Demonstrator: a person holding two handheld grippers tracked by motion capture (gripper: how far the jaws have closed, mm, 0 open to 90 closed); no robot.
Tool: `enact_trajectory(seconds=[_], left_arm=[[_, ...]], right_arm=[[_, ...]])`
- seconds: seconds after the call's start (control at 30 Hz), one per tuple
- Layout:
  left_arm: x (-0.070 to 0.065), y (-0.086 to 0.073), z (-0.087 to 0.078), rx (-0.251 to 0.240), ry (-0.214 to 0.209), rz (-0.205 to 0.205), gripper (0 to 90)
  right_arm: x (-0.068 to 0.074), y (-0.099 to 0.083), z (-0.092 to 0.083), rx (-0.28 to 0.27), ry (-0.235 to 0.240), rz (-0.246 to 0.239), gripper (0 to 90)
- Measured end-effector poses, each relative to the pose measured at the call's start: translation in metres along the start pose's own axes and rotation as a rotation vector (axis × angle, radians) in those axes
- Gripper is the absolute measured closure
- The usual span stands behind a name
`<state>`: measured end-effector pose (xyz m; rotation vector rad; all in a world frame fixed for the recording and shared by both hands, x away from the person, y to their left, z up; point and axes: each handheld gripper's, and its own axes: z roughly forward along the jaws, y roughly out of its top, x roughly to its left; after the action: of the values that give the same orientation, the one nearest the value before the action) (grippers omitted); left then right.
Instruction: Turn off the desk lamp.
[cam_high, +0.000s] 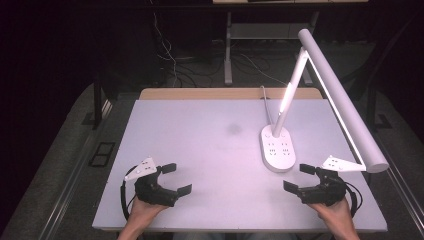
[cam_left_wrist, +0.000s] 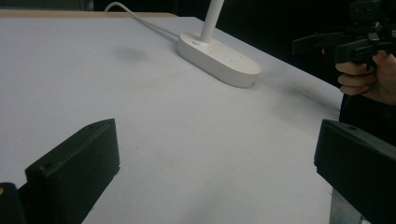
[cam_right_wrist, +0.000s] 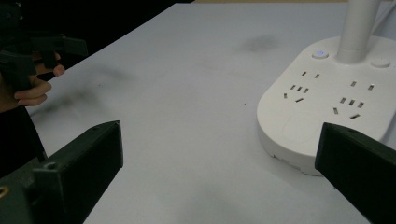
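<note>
A pale white table (cam_high: 200, 150) spreads ahead of both pairs of fingers, its far edge showing a strip of bare wood. A faint dark smudge (cam_high: 234, 129) marks its surface well beyond the fingers of both grippers, roughly midway across.

A white desk lamp (cam_high: 340, 100) stands on the right half of the table. Its long tubular head reaches out over the right edge and ends above and just outside the right gripper's fingers. Its lit, slanted arm (cam_high: 290, 95) rises from an oval base (cam_high: 277, 147) that carries rows of socket slots and a small blue-lit button (cam_right_wrist: 320, 53). The base sits just ahead of the right gripper's fingers; in the right gripper view its near rim lies beside the right-hand jaw, apart from it. A white cord (cam_left_wrist: 140, 17) runs from the base toward the far edge.

The left gripper (cam_high: 172, 179), held in the person's left hand (cam_high: 145, 210), hovers near the table's front-left, its black jaws spread wide with only bare table between them. The right gripper (cam_high: 300, 177), in the right hand (cam_high: 337, 212), sits at the front-right, jaws likewise wide apart and closed on nothing. The two grippers are well apart from each other.
</note>
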<state>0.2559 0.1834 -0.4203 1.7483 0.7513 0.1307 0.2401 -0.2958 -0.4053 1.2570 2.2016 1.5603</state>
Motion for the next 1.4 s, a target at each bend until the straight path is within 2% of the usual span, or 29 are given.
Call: enact_trajectory(seconds=[0.3,0.67,1.0,1.23,1.4], left_arm=[[0.0,0.0,0.002,0.007,-0.004,-0.002,0.0],[0.001,0.0,0.002,0.008,-0.007,-0.012,0.0],[0.001,-0.001,0.002,0.009,-0.003,-0.017,0.0],[0.001,-0.001,0.002,0.009,-0.001,-0.019,0.0],[0.001,-0.002,0.002,0.007,0.0,-0.022,0.0]], right_arm=[[0.003,-0.001,0.0,0.015,-0.009,-0.015,1.1],[0.005,-0.002,-0.003,0.03,-0.014,0.005,1.1],[0.008,0.0,-0.007,0.053,-0.02,-0.002,1.1],[0.007,0.002,-0.009,0.078,-0.011,0.015,1.1],[0.007,0.006,-0.01,0.089,-0.008,0.009,1.1]])
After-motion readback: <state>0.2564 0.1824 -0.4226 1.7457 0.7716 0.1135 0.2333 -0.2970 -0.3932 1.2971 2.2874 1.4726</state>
